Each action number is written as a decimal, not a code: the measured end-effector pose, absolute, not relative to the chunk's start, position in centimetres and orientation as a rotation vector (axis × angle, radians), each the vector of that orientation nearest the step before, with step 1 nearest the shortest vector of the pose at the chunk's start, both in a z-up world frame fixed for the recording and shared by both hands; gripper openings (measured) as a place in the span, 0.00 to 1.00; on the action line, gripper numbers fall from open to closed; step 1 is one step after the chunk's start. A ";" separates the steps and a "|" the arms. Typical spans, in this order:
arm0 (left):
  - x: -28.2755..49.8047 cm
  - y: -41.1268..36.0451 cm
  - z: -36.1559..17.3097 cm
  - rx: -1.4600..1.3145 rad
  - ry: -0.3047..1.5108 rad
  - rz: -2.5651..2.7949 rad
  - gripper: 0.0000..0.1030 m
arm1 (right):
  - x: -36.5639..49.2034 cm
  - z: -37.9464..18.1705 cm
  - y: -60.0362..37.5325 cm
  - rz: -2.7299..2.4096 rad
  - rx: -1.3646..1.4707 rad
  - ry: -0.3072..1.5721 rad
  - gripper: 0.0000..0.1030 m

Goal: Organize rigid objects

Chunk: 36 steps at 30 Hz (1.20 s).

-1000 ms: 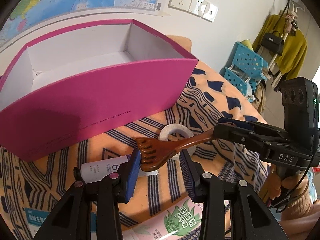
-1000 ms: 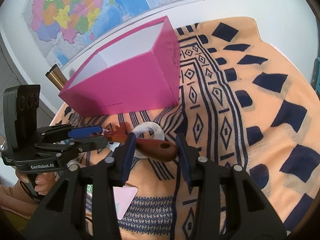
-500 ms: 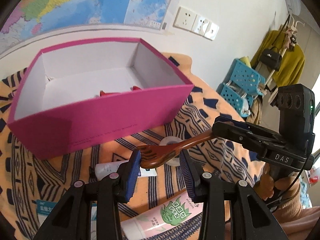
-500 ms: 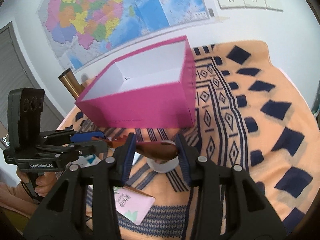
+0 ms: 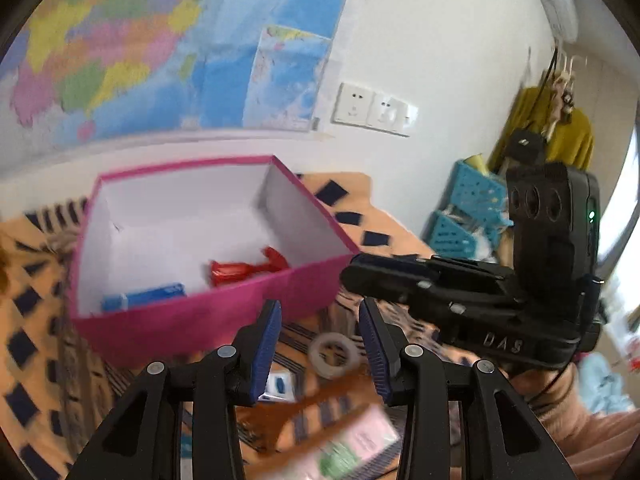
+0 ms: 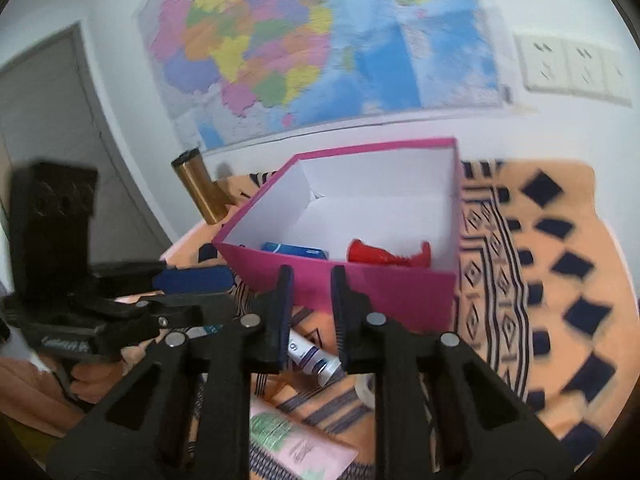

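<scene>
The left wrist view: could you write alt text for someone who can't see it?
An open two-finger gripper hangs above a patterned cloth before an open pink box holding a red item and a blue packet. Tape roll lies below; second gripper reaches in from right.

The left gripper (image 5: 320,340) hangs with fingers apart above a tape roll (image 5: 333,355) and a blurred brown back scratcher (image 5: 304,408) on the patterned table (image 5: 36,360). The pink box (image 5: 192,320) holds a red item (image 5: 244,268) and blue packet (image 5: 144,298). The right gripper (image 5: 352,272) reaches beside it.
</scene>
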<state>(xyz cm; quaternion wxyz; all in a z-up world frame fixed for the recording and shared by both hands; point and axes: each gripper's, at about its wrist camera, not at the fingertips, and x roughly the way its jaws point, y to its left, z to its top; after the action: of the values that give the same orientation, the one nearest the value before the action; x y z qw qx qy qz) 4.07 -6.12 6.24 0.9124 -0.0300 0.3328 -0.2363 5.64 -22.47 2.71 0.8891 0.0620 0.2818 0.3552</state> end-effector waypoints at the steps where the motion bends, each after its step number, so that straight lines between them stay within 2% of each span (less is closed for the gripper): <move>1: 4.3 -5.9 5.8 -0.064 0.698 -0.479 0.39 | 5.8 2.6 -22.0 0.743 0.123 0.587 0.21; 6: 5.2 -4.2 2.3 -0.069 0.796 -0.436 0.39 | 7.1 -0.6 -22.7 0.696 0.161 0.690 0.21; 8: 5.5 -3.5 0.3 -0.072 0.861 -0.418 0.39 | 7.1 -2.1 -23.7 0.672 0.173 0.734 0.27; 10: 5.6 -3.1 -1.4 -0.079 0.913 -0.419 0.41 | 6.9 -3.5 -24.7 0.664 0.203 0.781 0.36; 13: 5.2 -2.4 -3.6 -0.106 0.986 -0.445 0.41 | 6.3 -5.5 -25.6 0.644 0.221 0.833 0.40; 21: 3.4 -2.3 -5.2 -0.122 1.053 -0.464 0.44 | 6.2 -7.9 -24.3 0.660 0.218 0.886 0.43; 36: 4.1 -3.7 -6.5 -0.134 1.136 -0.467 0.46 | 6.3 -8.6 -23.7 0.660 0.218 0.894 0.44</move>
<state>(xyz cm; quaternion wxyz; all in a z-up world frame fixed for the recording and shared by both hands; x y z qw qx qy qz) 4.12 -3.72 -6.47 0.8152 -0.0630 0.5325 -0.2188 6.25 -23.71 -8.55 0.8440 0.1033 0.4233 0.3128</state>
